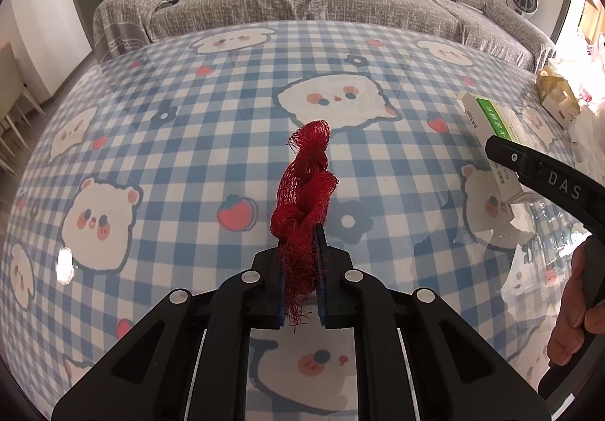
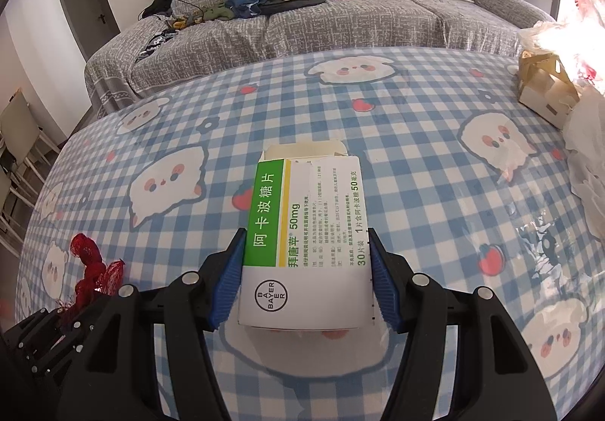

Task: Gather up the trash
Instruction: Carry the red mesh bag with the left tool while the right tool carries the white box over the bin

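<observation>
My left gripper [image 1: 300, 232] is shut on a red mesh net bag [image 1: 304, 179], which sticks up and forward from between its fingers above the checked tablecloth [image 1: 170, 141]. My right gripper [image 2: 305, 228] is shut on a white and green medicine box [image 2: 302, 232], its far flap open, held just above the cloth. In the left wrist view the box [image 1: 491, 130] and the right gripper's arm show at the right edge. In the right wrist view the red mesh [image 2: 90, 270] and the left gripper show at lower left.
A small beige cardboard carton [image 2: 544, 92] and crumpled white plastic bags [image 2: 586, 156] lie at the table's right side. A grey sofa [image 2: 302, 24] with a clothes pile and a cushion stands beyond the far edge. Chairs stand at the left.
</observation>
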`<move>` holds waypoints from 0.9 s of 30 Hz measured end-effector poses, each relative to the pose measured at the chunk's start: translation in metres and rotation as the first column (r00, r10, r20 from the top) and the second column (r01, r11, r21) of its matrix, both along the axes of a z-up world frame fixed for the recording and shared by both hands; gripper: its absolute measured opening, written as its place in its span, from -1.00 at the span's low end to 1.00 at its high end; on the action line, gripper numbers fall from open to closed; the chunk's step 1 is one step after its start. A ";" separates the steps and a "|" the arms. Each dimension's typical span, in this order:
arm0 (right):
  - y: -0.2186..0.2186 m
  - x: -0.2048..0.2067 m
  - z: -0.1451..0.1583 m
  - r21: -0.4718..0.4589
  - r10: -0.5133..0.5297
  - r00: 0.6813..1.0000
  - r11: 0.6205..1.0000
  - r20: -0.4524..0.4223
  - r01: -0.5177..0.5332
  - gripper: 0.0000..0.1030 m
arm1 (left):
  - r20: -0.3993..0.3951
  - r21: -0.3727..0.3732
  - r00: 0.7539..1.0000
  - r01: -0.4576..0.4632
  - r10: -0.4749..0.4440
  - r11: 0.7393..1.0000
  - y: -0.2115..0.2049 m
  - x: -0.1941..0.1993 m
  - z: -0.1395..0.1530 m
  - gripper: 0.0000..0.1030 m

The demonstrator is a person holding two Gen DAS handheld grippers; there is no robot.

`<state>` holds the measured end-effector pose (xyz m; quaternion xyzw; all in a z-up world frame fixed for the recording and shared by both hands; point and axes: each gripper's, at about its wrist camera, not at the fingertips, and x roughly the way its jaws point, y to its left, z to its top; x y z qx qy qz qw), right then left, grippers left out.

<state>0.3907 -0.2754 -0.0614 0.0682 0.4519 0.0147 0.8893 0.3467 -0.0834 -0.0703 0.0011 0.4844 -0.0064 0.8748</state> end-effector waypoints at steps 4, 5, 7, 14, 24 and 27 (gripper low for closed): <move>-0.001 -0.012 0.004 -0.010 0.000 1.000 1.000 0.003 0.000 0.13 | 0.001 -0.003 1.000 -0.001 0.001 1.000 0.001 -0.008 0.004 -0.80; -0.002 -0.014 0.005 -0.010 -0.001 1.000 1.000 0.003 0.001 0.13 | 0.000 -0.005 1.000 -0.001 0.001 1.000 0.001 -0.009 0.005 -0.80; -0.004 -0.022 0.006 -0.010 -0.005 1.000 1.000 0.001 0.005 0.13 | 0.001 -0.011 1.000 0.001 -0.001 1.000 0.001 -0.014 0.008 -0.80; -0.008 -0.045 0.010 -0.024 -0.012 1.000 1.000 -0.006 0.012 0.13 | 0.003 -0.014 1.000 0.013 -0.013 1.000 0.000 -0.033 0.016 -0.80; -0.010 -0.071 0.023 -0.030 -0.009 1.000 1.000 0.009 0.009 0.13 | 0.012 -0.017 1.000 0.012 -0.012 1.000 0.006 -0.055 0.028 -0.80; -0.010 -0.078 0.025 -0.026 -0.009 1.000 1.000 0.009 0.009 0.13 | 0.013 -0.015 1.000 0.013 -0.013 1.000 0.007 -0.061 0.030 -0.80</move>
